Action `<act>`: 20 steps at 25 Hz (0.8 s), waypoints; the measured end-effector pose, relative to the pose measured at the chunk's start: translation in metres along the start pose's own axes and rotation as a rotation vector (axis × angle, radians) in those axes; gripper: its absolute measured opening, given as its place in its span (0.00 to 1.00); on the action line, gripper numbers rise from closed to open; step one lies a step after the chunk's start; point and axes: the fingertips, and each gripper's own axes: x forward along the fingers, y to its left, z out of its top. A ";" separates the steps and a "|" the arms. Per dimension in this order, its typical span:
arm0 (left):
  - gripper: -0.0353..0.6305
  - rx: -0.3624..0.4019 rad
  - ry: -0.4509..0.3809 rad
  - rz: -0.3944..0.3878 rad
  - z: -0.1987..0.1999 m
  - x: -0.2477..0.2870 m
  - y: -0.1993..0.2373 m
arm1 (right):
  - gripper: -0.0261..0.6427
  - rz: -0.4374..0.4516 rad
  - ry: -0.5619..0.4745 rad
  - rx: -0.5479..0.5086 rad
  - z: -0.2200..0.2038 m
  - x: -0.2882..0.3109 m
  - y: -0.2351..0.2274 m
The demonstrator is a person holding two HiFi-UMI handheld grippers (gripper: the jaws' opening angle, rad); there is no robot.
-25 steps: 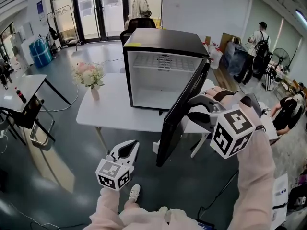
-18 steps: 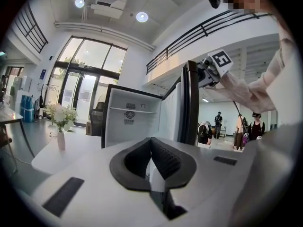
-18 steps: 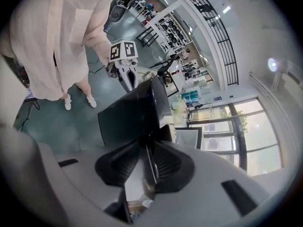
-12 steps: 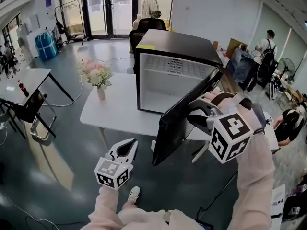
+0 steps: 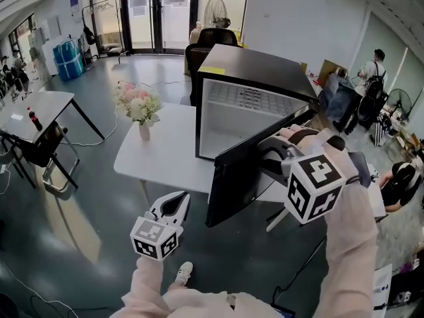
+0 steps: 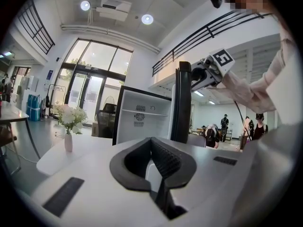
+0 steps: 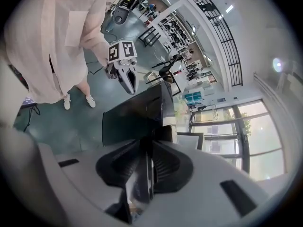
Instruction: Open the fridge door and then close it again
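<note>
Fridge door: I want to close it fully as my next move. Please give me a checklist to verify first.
1. Right claw grips the fridge door by its upper edge; its jaws have just been closing on it: ok.
2. Fridge opening has nothing sticking out: ok.
3. Flower vase stands left of the fridge, outside the door's swing: ok.
4. Left claw, shut and empty, hangs apart from the door: ok.
5. Fridge's footing on the table, partly hidden by the door: cannot tell.

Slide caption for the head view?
Right hand-held gripper, jaws just closing on the edge of the half-open fridge door; left hand-held gripper shut, empty.
</note>
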 end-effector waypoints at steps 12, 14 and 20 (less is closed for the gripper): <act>0.07 -0.003 -0.020 0.025 0.006 0.014 0.031 | 0.16 -0.019 -0.001 0.042 0.001 0.034 -0.033; 0.07 -0.002 -0.023 0.023 0.008 0.016 0.035 | 0.16 -0.021 0.003 0.053 0.001 0.039 -0.038; 0.07 0.003 -0.031 0.007 0.017 0.027 0.049 | 0.17 -0.040 0.028 0.082 0.000 0.054 -0.054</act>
